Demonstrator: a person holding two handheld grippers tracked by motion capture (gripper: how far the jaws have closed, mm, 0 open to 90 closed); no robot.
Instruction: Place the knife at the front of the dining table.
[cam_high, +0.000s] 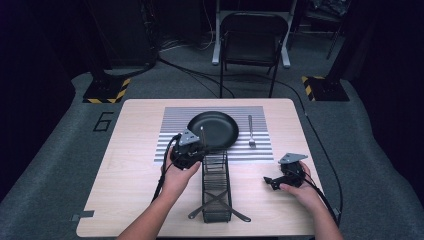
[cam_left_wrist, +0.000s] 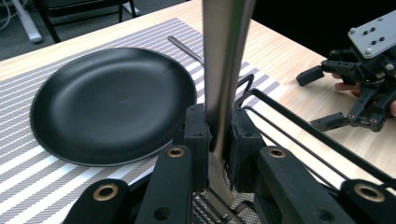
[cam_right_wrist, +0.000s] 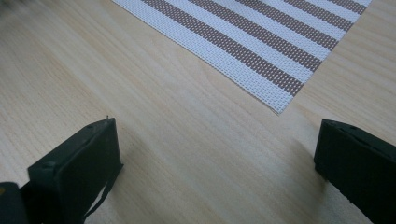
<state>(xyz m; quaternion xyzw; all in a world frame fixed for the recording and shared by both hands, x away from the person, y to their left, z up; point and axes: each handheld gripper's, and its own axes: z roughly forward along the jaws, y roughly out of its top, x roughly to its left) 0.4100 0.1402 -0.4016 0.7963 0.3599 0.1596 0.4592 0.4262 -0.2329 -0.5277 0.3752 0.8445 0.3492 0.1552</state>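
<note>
Left gripper (cam_left_wrist: 219, 140) clamps what looks like a knife handle (cam_left_wrist: 226, 56) upright between its pads.

Looks like a lab or recording studio rather than a real kitchen: around the wooden table (cam_high: 130, 165) there's grey carpet with a taped "6" (cam_high: 102, 121), hazard-striped stand bases (cam_high: 106, 91), loose cables (cam_high: 200, 75) and a folding chair (cam_high: 251, 37) behind it.
</note>
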